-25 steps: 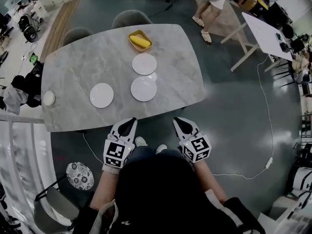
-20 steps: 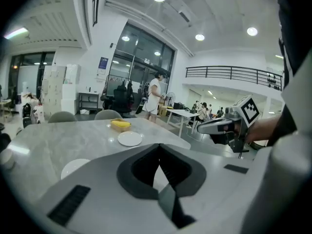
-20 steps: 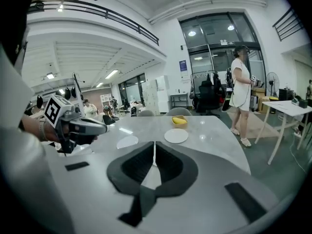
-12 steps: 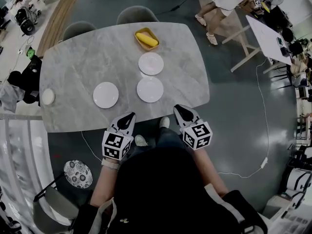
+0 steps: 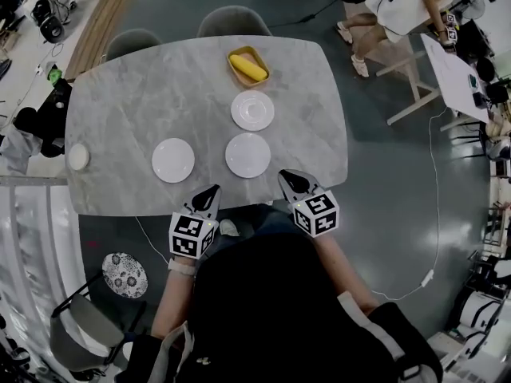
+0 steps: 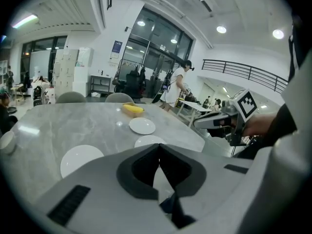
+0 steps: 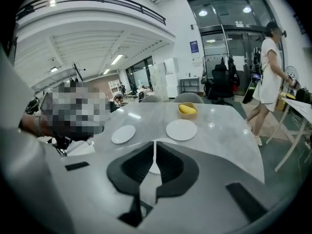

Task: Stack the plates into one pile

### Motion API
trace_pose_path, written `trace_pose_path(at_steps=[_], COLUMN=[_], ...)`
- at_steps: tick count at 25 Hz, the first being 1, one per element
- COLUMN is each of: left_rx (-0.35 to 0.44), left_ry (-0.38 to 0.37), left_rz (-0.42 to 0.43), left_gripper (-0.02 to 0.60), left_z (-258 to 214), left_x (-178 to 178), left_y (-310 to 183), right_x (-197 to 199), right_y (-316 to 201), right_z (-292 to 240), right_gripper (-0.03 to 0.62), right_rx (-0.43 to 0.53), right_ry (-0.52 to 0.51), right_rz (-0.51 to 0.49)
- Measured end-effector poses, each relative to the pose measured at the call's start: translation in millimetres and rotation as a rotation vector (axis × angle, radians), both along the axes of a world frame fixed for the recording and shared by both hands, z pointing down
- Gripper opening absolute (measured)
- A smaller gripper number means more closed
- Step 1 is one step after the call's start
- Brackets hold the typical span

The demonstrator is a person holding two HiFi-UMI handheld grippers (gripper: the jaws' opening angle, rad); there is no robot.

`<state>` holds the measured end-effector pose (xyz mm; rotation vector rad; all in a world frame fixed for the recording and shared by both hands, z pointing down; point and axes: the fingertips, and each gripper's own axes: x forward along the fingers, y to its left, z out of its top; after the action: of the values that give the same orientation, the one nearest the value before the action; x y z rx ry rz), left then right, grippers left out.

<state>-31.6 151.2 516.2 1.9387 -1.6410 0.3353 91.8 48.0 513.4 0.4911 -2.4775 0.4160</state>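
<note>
While three white plates lie apart and unstacked on the marble table (image 5: 120, 118), both grippers hang at the table's front edge. One small white bowl (image 5: 78, 157) sits at the table's left edge. The left plate (image 5: 173, 160) and the middle plate (image 5: 248, 155) lie near the table's front edge, and the far plate (image 5: 252, 110) lies just behind the middle one. One yellow dish (image 5: 248, 67) holding something yellow stands near the table's back edge. Two grey seats, the left chair (image 5: 132, 42) and the right chair (image 5: 233, 20), are tucked behind the table. The left gripper (image 5: 212, 190) has its jaws together on nothing. The right gripper (image 5: 281, 174), nearest the middle plate, is likewise closed and empty.
</note>
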Motion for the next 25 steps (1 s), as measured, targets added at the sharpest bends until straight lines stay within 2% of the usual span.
trace_pose_path(at_steps=[7, 18, 22, 25], left_rx=[-0.071, -0.231, -0.268, -0.301], left_ry=[-0.012, 0.02, 0.039, 0.044], left_rz=[-0.102, -0.279, -0.342, -0.35], left_gripper=[0.003, 0.003, 0.003, 0.003], left_z=[21.1, 71.8, 85.0, 94.9], left_x=[-5.8, -7.9, -13.6, -15.7], left_y=[-33.9, -66.2, -73.8, -78.1], right_x=[-15.4, -24.0, -28.4, -32.3], right_y=[-28.2, -51.1, -56.9, -60.0], right_z=[30.4, 89.5, 108.1, 121.3], right_gripper=[0.02, 0.02, 0.02, 0.02], right_rx=[-0.074, -0.158, -0.177, -0.193], right_ry=[0.046, 0.125, 0.152, 0.168], right_rz=[-0.147, -0.384, -0.433, -0.445])
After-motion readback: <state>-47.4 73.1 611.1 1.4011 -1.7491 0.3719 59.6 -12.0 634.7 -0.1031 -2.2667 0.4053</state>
